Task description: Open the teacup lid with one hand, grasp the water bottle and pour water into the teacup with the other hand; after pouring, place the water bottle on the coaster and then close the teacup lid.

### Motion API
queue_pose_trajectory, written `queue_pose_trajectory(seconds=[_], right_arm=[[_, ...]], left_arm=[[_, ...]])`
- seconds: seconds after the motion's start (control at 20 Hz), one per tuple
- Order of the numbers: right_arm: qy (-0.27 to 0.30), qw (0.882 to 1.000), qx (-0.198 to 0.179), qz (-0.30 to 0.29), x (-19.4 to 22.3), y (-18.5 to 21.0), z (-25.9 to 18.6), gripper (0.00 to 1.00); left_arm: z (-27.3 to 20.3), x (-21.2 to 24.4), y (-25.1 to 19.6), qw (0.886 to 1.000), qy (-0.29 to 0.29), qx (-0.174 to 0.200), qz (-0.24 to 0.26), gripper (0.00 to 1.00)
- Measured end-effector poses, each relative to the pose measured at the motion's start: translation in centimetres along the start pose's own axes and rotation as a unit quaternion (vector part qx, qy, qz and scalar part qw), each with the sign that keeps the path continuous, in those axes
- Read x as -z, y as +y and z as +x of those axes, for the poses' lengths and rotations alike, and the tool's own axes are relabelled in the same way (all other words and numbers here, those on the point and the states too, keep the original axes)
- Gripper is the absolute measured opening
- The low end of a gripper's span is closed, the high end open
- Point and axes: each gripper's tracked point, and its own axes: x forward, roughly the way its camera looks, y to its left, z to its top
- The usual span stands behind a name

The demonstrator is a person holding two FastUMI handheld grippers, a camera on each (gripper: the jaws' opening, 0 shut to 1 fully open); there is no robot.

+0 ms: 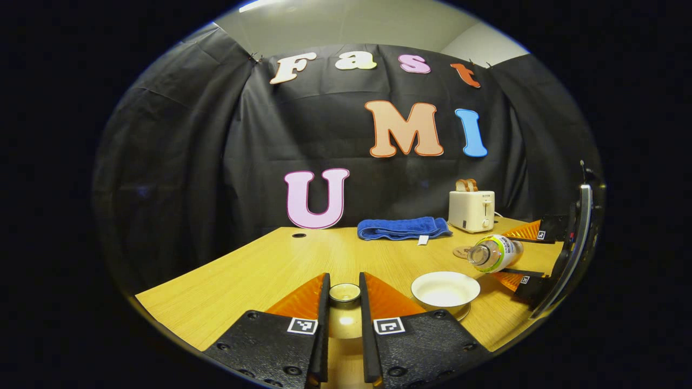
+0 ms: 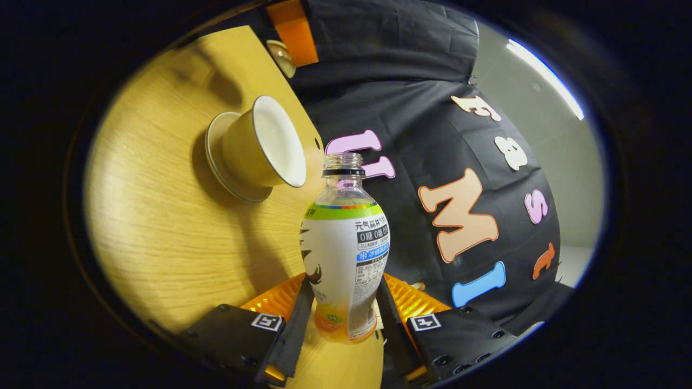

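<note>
My left gripper (image 1: 344,302) is shut on the knob of the teacup lid (image 1: 345,293) and holds it just above the table, left of the cup. The open teacup (image 1: 445,289) stands on its saucer, its inside pale. Over the cup's far right side, the uncapped water bottle (image 1: 494,253) lies tilted nearly flat, mouth toward the cup, held by my right gripper (image 1: 505,254). In the right gripper view, that gripper (image 2: 343,313) is shut on the bottle (image 2: 346,254), with the teacup (image 2: 265,143) beyond its mouth and the lid (image 2: 284,56) farther off. I see no stream of water.
A round coaster (image 1: 462,252) lies on the wooden table (image 1: 243,281) just behind the bottle's mouth. A folded blue towel (image 1: 403,228) and a white toaster (image 1: 471,210) with bread sit along the back edge by the black cloth wall.
</note>
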Motion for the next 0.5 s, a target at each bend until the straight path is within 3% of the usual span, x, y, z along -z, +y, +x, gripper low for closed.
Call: queue_pose_trajectory(seconds=[0.5], right_arm=[[-0.019, 0.995, -0.007, -0.096, -0.64, 0.38, 0.02, 0.7]], left_arm=[[-0.02, 0.0, 0.0, 1.0, -0.003, 0.003, -0.004, 0.23]])
